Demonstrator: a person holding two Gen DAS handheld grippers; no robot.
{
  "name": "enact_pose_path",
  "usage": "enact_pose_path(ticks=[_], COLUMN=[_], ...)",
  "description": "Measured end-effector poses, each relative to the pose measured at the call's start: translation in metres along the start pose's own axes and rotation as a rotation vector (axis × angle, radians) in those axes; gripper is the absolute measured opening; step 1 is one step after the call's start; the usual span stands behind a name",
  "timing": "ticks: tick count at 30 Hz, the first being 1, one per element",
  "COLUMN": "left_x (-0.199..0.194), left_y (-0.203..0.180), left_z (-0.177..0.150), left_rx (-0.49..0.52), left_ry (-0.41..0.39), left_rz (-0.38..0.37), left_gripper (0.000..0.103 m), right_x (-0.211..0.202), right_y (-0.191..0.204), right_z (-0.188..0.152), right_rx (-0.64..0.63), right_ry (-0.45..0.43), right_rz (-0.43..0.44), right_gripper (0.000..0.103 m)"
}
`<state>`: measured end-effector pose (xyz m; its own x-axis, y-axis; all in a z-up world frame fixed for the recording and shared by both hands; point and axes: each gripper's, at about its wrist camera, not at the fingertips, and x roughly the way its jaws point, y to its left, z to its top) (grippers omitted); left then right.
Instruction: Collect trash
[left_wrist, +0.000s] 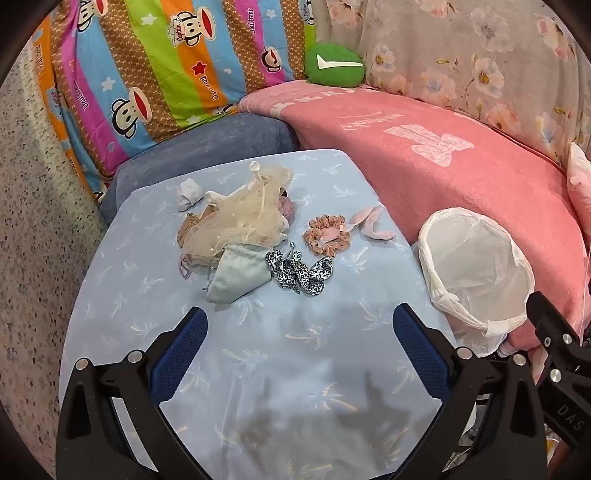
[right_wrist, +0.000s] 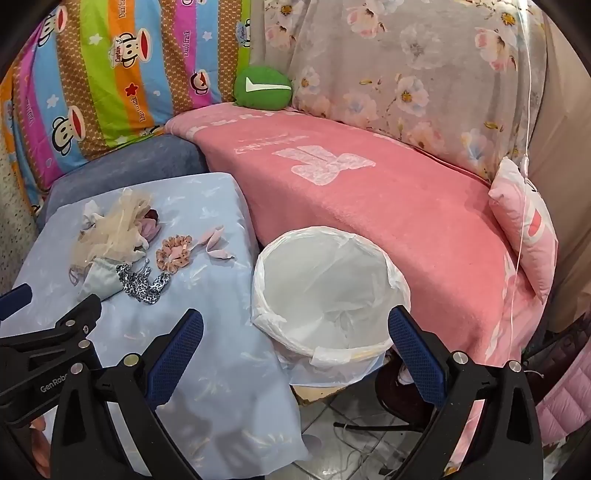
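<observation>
A heap of small items lies on the blue-clothed table: beige mesh netting, a white crumpled wad, a pale green pouch, a leopard-print scrunchie, an orange scrunchie and pink scraps. A bin lined with a white bag stands right of the table; it also shows in the right wrist view. My left gripper is open and empty, just short of the heap. My right gripper is open and empty, in front of the bin.
A pink blanket covers the sofa behind the bin. A green cushion, a striped cartoon quilt and a floral cover lie behind. A blue cushion sits behind the table. Tiled floor with cables is below.
</observation>
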<state>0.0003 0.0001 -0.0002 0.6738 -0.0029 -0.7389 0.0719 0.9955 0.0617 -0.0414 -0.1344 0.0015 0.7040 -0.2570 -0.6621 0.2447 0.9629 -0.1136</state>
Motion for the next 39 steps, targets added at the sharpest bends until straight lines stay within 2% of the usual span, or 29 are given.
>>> enact_pose_path(ticks=[21, 39], left_x=[-0.008, -0.010], left_y=[-0.009, -0.003], left_z=[0.004, 0.004], left_rx=[0.001, -0.012], left_ry=[-0.021, -0.033], left_rz=[-0.002, -0.010], left_gripper=[0.096, 0.096], right_x=[-0.007, -0.012], right_y=[-0.006, -0.005], right_z=[0.005, 0.008], right_rx=[0.006, 0.009], right_ry=[-0.017, -0.033], right_rz=[0.000, -0.010], right_gripper=[0.097, 0.097])
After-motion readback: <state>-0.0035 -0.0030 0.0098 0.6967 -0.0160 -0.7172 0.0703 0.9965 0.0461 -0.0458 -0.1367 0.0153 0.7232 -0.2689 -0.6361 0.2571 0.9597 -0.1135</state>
